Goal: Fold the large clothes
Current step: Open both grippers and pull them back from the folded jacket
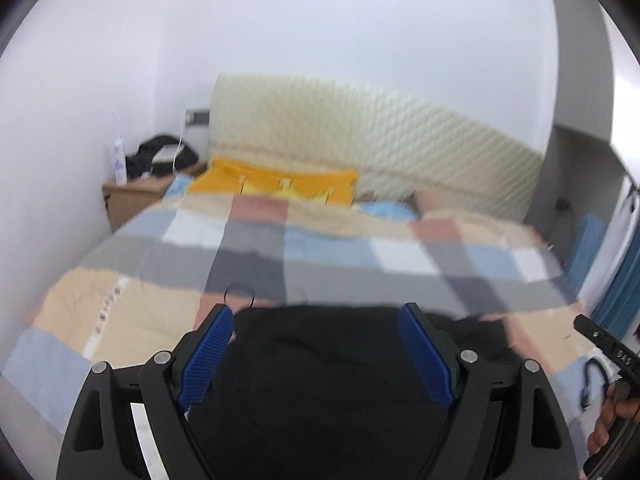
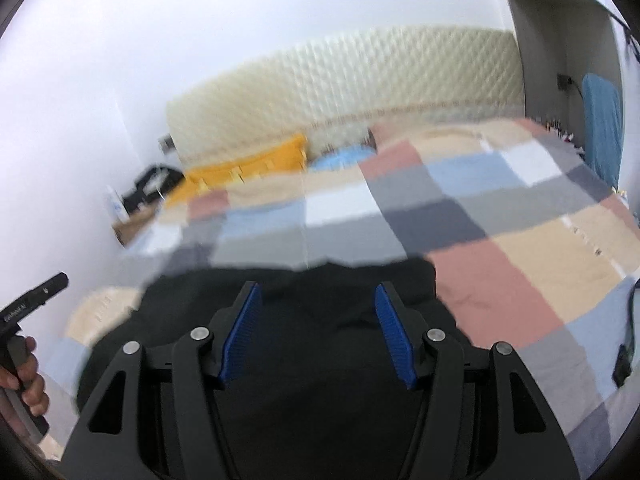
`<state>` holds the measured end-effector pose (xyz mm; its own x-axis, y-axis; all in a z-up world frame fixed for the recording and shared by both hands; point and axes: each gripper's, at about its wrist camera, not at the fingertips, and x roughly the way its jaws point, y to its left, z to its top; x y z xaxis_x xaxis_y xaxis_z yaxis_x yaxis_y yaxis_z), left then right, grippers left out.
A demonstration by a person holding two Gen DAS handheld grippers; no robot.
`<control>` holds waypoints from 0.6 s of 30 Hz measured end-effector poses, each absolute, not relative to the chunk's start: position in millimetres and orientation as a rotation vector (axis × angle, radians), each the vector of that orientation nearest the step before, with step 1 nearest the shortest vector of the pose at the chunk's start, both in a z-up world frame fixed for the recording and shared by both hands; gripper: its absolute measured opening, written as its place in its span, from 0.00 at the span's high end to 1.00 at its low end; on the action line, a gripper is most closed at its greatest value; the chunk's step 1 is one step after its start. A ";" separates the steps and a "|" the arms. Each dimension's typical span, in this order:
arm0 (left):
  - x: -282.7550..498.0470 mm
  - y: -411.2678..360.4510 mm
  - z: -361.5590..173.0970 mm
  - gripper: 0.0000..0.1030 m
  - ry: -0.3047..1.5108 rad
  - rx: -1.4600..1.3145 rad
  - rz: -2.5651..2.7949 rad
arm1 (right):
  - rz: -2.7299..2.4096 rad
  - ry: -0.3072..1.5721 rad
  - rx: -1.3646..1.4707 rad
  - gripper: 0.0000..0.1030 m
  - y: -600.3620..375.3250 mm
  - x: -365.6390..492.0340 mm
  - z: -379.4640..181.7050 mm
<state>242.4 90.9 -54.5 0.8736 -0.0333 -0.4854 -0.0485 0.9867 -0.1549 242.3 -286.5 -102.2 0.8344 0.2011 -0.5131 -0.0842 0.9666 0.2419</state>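
A large black garment (image 1: 320, 380) lies on the near part of the bed, over a checked blanket (image 1: 320, 240). My left gripper (image 1: 316, 316) is open above the garment, blue pads wide apart, holding nothing. In the right wrist view the same garment (image 2: 320, 320) spreads below my right gripper (image 2: 318, 292), which is also open and empty. The other gripper shows at the right edge of the left wrist view (image 1: 600, 344) and at the left edge of the right wrist view (image 2: 32, 300). Both views are motion-blurred.
A yellow pillow (image 1: 276, 184) and a blue pillow (image 1: 388, 210) lie by the cream quilted headboard (image 1: 380, 136). A wooden nightstand (image 1: 136, 196) with a black bag stands at the left. Blue fabric (image 2: 600, 120) hangs at the right. A black cable (image 2: 628, 340) lies on the blanket.
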 end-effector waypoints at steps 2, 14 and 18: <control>224.2 86.2 -23.5 0.18 0.471 -0.159 -0.003 | 0.158 0.522 0.215 0.41 -285.2 225.4 -70.2; 100.8 56.0 95.5 0.18 0.336 -0.134 -0.065 | 0.262 0.306 0.171 0.40 -258.2 98.6 75.4; 61.5 45.8 109.5 0.18 0.310 -0.125 -0.085 | 0.303 0.268 0.166 0.39 -250.4 57.6 93.8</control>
<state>61.5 45.8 109.5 0.9487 -0.1029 -0.2990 0.0646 0.9887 -0.1353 57.6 -250.4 93.8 0.9194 0.3156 -0.2346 -0.2719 0.9412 0.2007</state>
